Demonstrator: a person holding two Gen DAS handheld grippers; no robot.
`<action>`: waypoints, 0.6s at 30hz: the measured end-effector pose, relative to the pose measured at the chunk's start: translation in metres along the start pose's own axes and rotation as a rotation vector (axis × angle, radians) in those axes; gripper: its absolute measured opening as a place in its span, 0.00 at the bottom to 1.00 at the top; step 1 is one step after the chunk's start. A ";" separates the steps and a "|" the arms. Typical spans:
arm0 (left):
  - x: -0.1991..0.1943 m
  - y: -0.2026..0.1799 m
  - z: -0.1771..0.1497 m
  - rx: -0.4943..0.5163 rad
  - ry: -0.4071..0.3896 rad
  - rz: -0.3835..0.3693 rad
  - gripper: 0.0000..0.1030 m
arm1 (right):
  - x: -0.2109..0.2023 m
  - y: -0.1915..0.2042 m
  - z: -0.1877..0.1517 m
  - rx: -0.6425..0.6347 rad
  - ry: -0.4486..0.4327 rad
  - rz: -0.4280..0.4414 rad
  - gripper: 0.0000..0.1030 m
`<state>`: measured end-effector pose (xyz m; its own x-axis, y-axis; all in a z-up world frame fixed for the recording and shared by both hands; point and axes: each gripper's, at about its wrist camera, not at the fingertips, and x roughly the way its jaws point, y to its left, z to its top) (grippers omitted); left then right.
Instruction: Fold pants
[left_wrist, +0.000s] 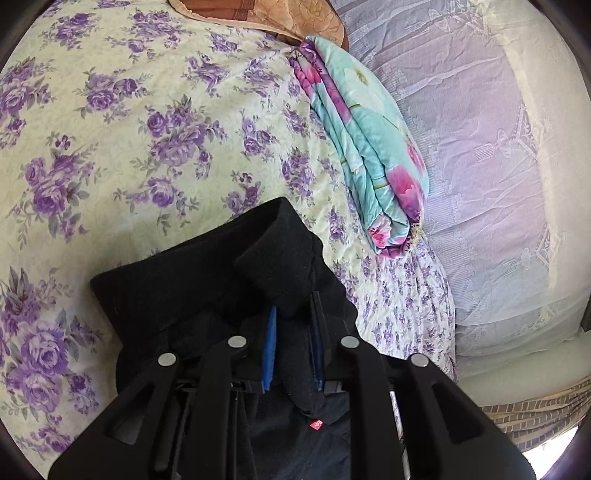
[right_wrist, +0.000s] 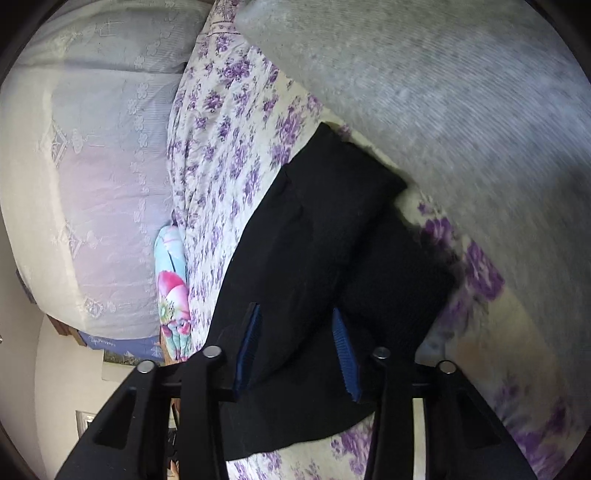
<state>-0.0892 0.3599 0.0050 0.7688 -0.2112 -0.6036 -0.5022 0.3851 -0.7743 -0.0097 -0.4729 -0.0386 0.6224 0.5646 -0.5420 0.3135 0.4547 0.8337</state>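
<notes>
The left claw (left_wrist: 291, 328) is clamped on a fold of the black pants (left_wrist: 207, 284), which lie on a bed (left_wrist: 110, 129) covered in purple flowers. The right claw (right_wrist: 295, 343) stands apart around the bunched pants (right_wrist: 314, 221). A folded teal quilt (left_wrist: 373, 147) rests nearby.

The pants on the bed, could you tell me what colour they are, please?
Plain black pants, clearest in the right wrist view.
</notes>
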 end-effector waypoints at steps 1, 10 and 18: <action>0.001 -0.001 0.002 -0.004 0.003 -0.001 0.15 | 0.002 0.002 0.002 -0.008 -0.004 -0.001 0.17; 0.001 -0.011 0.019 -0.011 0.038 -0.031 0.14 | -0.013 0.021 0.014 -0.062 -0.021 0.048 0.04; -0.040 -0.040 0.031 0.037 0.031 -0.113 0.12 | -0.059 0.084 0.028 -0.221 -0.097 0.121 0.03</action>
<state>-0.0873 0.3809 0.0663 0.8070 -0.2825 -0.5186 -0.3975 0.3895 -0.8308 -0.0004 -0.4873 0.0661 0.7149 0.5607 -0.4179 0.0748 0.5329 0.8429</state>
